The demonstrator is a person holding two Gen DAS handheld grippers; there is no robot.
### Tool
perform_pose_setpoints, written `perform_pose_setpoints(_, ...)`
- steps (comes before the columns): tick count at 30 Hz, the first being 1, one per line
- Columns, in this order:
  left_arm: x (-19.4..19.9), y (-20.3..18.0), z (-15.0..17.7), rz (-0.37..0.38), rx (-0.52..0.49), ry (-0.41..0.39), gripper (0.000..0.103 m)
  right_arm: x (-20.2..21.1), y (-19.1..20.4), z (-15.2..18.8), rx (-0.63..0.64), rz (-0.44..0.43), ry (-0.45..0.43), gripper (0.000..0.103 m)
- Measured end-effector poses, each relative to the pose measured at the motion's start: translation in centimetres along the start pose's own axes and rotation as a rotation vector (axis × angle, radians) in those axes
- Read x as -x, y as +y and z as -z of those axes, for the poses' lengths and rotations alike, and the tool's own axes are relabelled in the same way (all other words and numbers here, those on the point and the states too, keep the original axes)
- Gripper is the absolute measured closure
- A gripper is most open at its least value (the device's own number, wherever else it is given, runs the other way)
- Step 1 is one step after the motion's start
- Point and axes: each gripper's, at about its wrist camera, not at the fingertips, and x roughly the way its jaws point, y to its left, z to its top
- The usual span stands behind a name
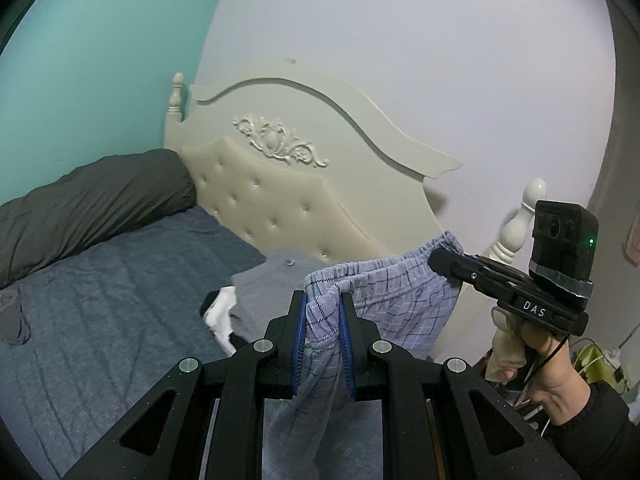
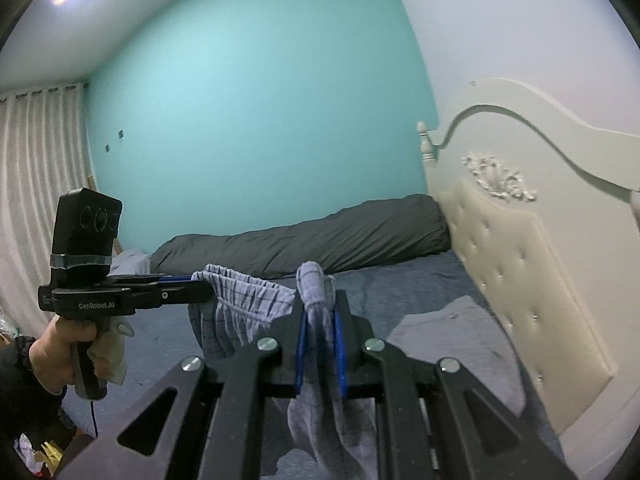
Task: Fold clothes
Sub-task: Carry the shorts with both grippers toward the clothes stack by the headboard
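We hold the checked shorts stretched above the bed, left gripper and right gripper both clamped on them; "DAS" and "GenRobot.AI" read on their sides.

Two black handheld grippers are shown. The left gripper bears blue ribbed pads, round silver screws, and white "GenRobot.AI" lettering. The right gripper is marked "DAS"; a taped black camera block with a green light is mounted above. Dark sleeves are worn.
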Motion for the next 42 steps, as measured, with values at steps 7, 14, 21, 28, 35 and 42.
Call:
perform_pose_setpoints(7,-4.3,-1.6,-1.8,0.010,-0.038,0.035,0.086,1.1,-4.0,-0.2,-0.023,0.054,-0.001,0.092)
perform_pose_setpoints(14,-9.7,0.1,-3.8,0.005,-0.018,0.075,0.086,-1.2,-8.1,-0.9,-0.033,0.096,0.026,0.092)
perform_pose_setpoints(21,-15.3,3.6,-5.3,-0.027,0.015,0.119,0.086,-6.8,-12.5,-2.2,-0.066,0.132,0.092,0.092)
perform_pose_setpoints(28,-21.5,8.5,-5.4,-0.060,0.073,0.177,0.086,-14.0,-16.0,-1.9,-0.084,0.177,0.199,0.092)
perform_pose_setpoints(35,-27.3,12.1,-3.8,-0.095,0.074,0.237,0.086,-19.4,-18.9,-0.1,-0.080,0.227,0.289,0.092)
perform_pose_setpoints(42,-31.0,14.1,-2.0,-0.126,0.092,0.284,0.084,-22.8,-20.5,1.7,-0.065,0.279,0.387,0.088)
